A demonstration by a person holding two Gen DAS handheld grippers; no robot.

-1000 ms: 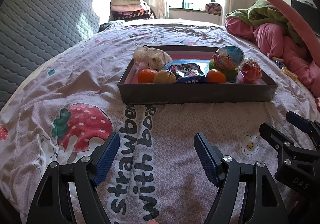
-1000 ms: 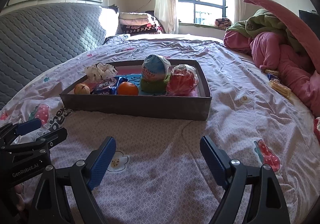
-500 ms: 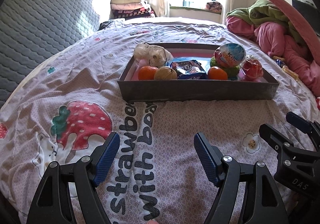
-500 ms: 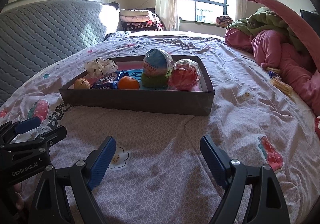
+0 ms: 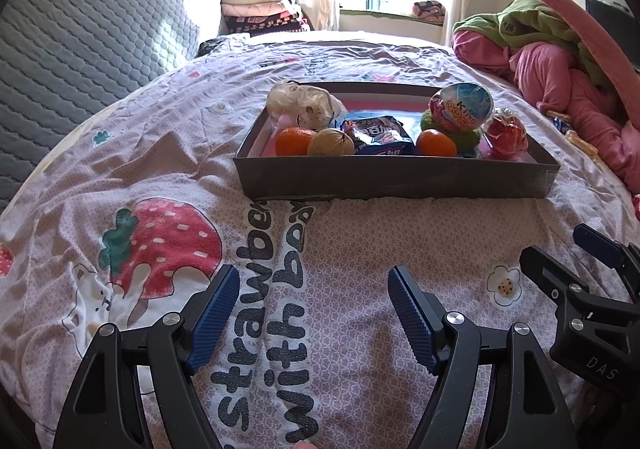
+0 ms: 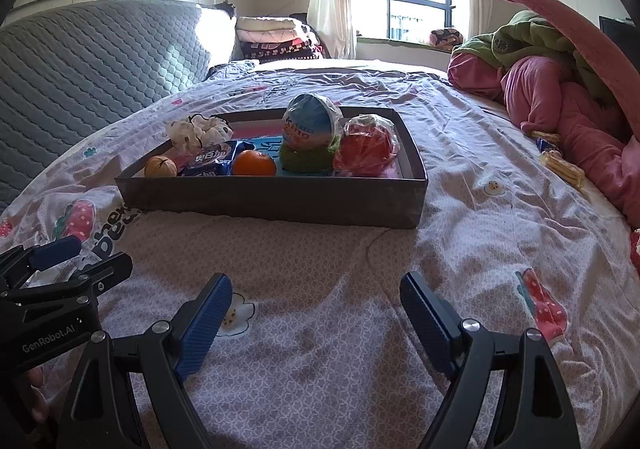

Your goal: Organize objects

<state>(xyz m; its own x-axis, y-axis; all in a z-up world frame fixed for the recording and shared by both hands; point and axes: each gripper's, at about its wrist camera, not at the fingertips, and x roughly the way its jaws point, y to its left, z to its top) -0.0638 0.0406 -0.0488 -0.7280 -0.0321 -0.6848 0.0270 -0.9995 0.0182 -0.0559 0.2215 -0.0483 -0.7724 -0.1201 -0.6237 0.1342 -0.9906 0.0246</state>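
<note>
Hovering over the bed (image 5: 360, 249), the left hand-held gripper (image 5: 312, 313) and right hand-held gripper (image 6: 316, 317) both gape apart, empty. Ahead of them sits the gray tray (image 5: 392, 177), holding oranges, snacks and a toy egg (image 5: 464, 107).

On the bedsheet (image 5: 360, 233) near its front edge you can read "strawber" and "with bear". The other gripper's body reads "DAS" (image 5: 600, 367) in your left view and "GenRobot.AI" (image 6: 52, 341) in your right. The foil egg (image 5: 462, 107) in the tray shows "King".
</note>
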